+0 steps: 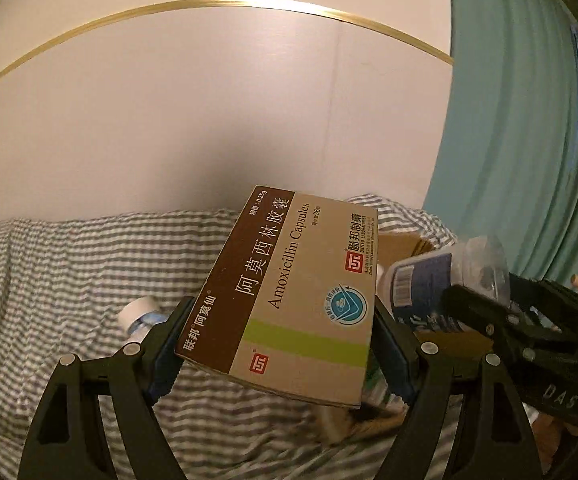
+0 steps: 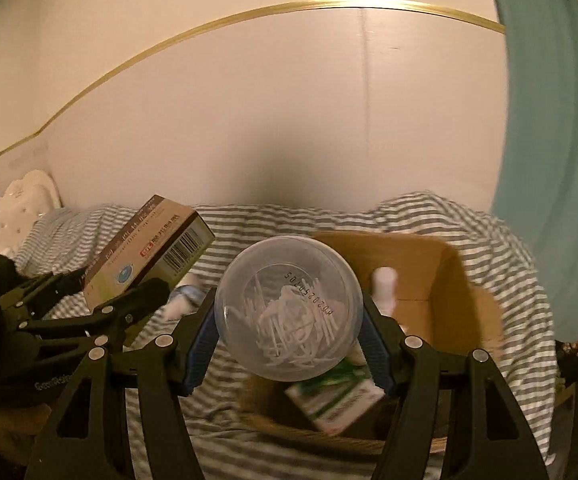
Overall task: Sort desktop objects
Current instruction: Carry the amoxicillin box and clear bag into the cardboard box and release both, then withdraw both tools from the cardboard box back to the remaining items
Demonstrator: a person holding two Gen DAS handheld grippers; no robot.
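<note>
Cardboard box [image 2: 429, 276] lies beneath the right tool [image 2: 289, 344] pinching a jar [image 2: 287, 308]; left tool [image 1: 277, 344] pinches a medicine carton [image 1: 289, 292].

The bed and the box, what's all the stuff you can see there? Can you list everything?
Amoxicillin capsule box: 1, tan and brown, held in the left tool.
Clear round tub of cotton swabs: 1, see-through, held in the right tool.
Cardboard box: 1, brown, open, on the bedding.
Green and white carton: 1, inside the cardboard box.
White bottle: 1, inside the cardboard box.
Small bottle: 1, white cap, lying on the bedding.
Striped bedding: grey and white.
Curtain: teal, at right.
Left tool: black, blue pads.
Right tool: black, blue pads.
</note>
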